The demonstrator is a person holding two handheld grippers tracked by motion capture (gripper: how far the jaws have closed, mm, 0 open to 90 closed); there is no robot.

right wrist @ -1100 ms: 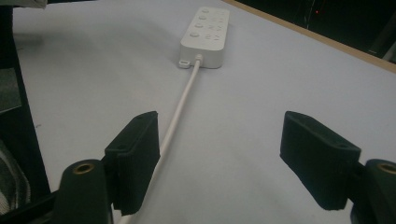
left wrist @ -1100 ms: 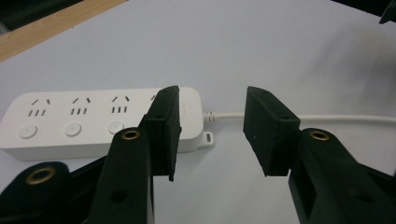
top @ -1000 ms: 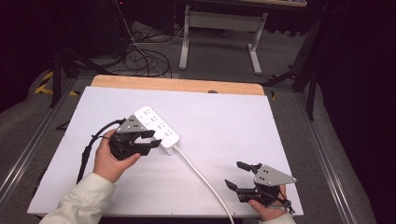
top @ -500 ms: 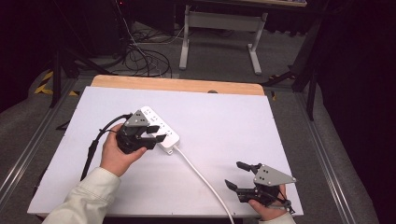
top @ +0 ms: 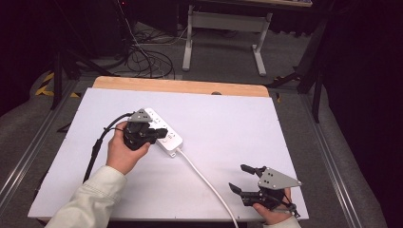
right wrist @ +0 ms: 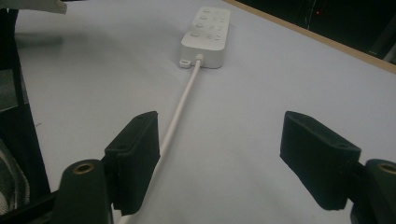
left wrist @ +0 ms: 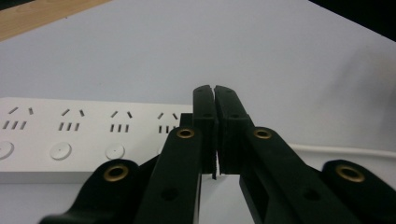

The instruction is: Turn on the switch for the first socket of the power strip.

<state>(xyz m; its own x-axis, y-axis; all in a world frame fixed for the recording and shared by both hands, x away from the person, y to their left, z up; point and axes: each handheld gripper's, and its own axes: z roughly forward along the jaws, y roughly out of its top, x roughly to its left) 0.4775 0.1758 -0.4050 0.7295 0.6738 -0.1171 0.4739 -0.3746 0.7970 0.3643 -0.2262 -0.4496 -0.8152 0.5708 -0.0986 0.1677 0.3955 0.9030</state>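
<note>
The white power strip (top: 164,132) is lying left of centre on the white table (top: 228,123), its cord (top: 204,183) running toward the near edge. The left gripper (left wrist: 215,100), jaws pressed together on nothing, is hovering over the strip's switch end, seemingly aiming at a button; pressing straight down looks wisest. The right gripper (top: 248,179) is resting wide open, empty, beside the cord.

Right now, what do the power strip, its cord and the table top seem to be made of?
Power strip: looks like hard white plastic, smooth and matte, with moulded slots and round buttons. Cord: a white rubbery or plastic sheath, judging by its gentle curve. Table top: a matte white sheet, material unclear, over a board whose far edge looks like light wood.
</note>
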